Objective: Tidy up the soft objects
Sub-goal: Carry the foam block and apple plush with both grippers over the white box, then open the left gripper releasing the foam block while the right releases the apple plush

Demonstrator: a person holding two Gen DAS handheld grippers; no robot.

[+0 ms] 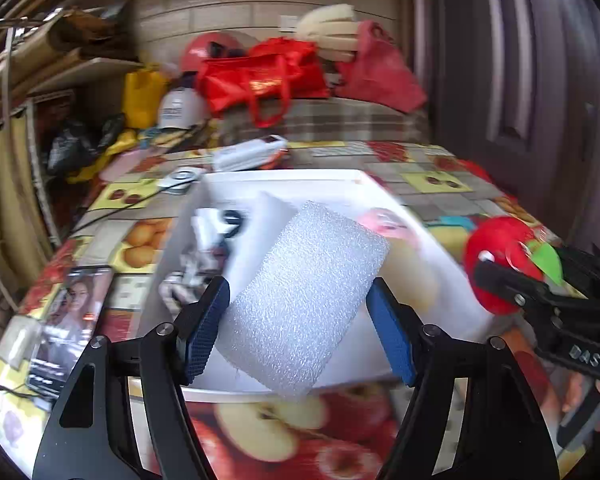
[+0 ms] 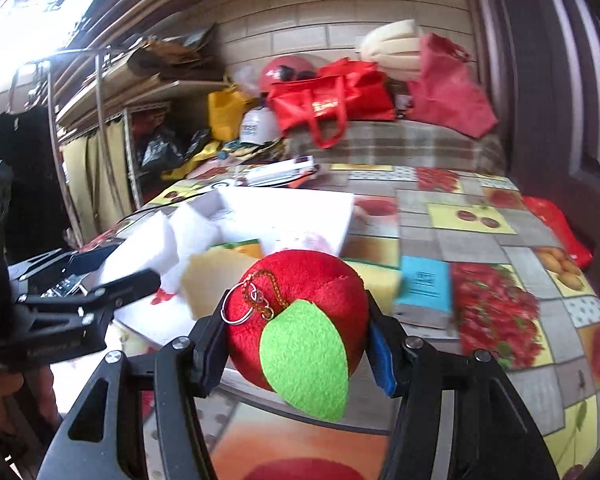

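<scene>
— Progress so far?
— Sponges already lie in the white box [image 1: 364, 178]. Left tongs [image 1: 300, 320] clamp a foam block [image 1: 308, 296] over it; right tongs [image 2: 296, 344] squeeze a plush apple [image 2: 300, 300] beside it. Neither dropped in yet.

Your left wrist cam looks forward and slightly down from the table's [image 1: 432, 184] near edge, close over the white tray [image 1: 284, 178]. Right wrist cam does likewise beside it; both share tray [image 2: 292, 204], table [image 2: 460, 240] and far-edge clutter.
</scene>
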